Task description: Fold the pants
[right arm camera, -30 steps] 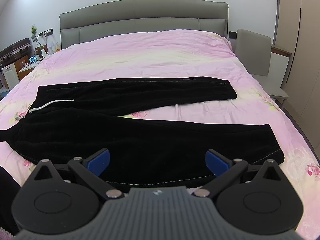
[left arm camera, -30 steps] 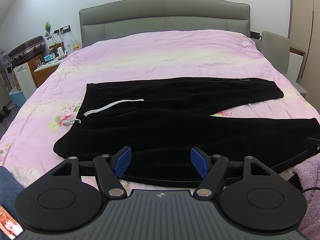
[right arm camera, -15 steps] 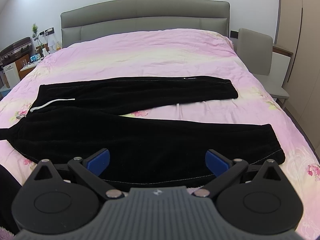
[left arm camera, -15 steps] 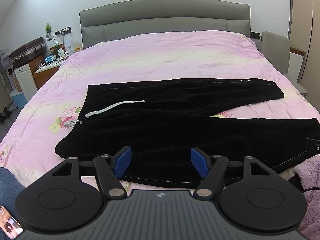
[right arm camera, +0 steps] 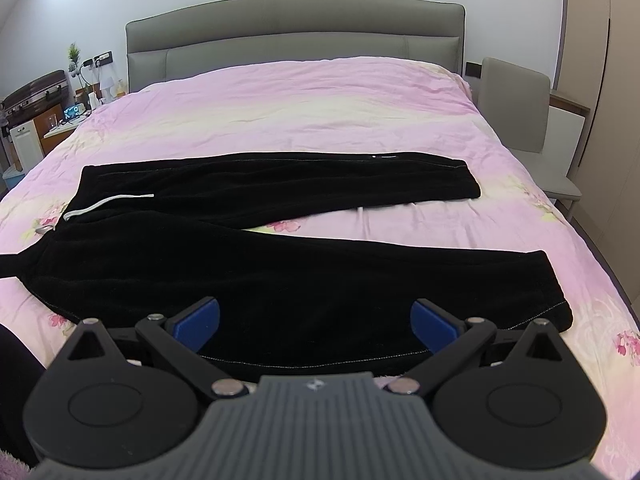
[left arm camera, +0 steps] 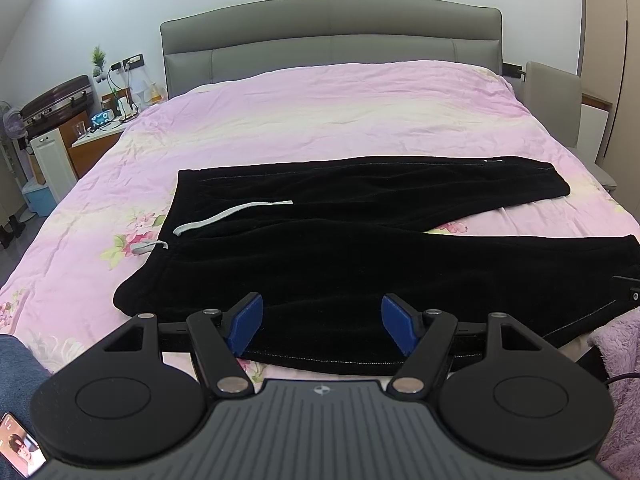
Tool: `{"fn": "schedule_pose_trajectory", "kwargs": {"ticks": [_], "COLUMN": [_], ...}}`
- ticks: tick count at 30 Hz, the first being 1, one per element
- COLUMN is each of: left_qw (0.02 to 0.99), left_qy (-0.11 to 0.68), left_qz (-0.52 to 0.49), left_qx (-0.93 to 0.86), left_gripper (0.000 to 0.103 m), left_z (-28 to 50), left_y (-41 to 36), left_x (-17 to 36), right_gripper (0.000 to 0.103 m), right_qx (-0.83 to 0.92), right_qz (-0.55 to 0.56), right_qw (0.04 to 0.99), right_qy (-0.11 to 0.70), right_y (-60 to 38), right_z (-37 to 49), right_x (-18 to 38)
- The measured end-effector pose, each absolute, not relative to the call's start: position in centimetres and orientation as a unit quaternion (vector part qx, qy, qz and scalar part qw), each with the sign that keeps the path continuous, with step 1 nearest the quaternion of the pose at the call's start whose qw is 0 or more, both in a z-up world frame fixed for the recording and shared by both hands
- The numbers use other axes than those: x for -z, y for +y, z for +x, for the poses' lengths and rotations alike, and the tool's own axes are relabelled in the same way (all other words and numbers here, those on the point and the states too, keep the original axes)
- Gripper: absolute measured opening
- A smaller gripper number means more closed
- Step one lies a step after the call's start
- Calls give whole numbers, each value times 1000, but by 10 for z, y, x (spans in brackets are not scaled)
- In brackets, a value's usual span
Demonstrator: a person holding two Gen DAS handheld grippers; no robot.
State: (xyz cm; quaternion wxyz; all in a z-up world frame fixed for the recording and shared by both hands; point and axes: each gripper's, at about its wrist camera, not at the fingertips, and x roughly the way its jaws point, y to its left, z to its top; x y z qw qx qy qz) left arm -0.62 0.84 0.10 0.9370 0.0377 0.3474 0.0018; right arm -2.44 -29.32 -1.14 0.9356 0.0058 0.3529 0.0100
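Black pants lie flat on the pink bed, waist to the left, two legs spread apart toward the right, with a white drawstring at the waist. They also show in the right wrist view. My left gripper is open and empty, hovering over the near leg's front edge near the waist. My right gripper is open and empty over the near leg's front edge, closer to its cuff.
The pink floral bedspread covers the bed, with a grey headboard behind. A nightstand with clutter stands at the left and a grey chair at the right. A fuzzy purple cloth lies at the bed's near right.
Both grippers have drifted slightly; the view has shifted a little, and the pants have not moved. Both stay open.
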Motion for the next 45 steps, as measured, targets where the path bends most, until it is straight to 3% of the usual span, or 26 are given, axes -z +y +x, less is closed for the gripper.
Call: {"fn": "schedule_pose_trajectory", "kwargs": {"ticks": [15, 26, 28, 33, 39, 45], "left_qw": [936, 915, 904, 872, 813, 737], "left_qy": [351, 375, 386, 419, 451, 494], "left_qz": [41, 137, 166, 229, 347, 436], "left_qx": [-4, 59, 78, 106, 122, 151], "left_gripper": [81, 76, 76, 74, 73, 73], "left_z": [-6, 13, 18, 40, 73, 98], "left_y": [8, 33, 41, 67, 100, 120], "left_x": [-1, 7, 10, 17, 49, 106], "right_gripper": [98, 98, 95, 75, 65, 63], "right_qx": [-12, -48, -49, -64, -55, -47], "right_qz": [7, -43, -67, -111, -148, -176], "right_qw": [935, 930, 927, 907, 878, 849], "right_qy": [356, 361, 366, 400, 452, 496], "right_y": [-293, -326, -337, -368, -417, -463], "right_z": [-23, -3, 5, 29, 62, 88], "right_x": [14, 25, 26, 32, 40, 54]}}
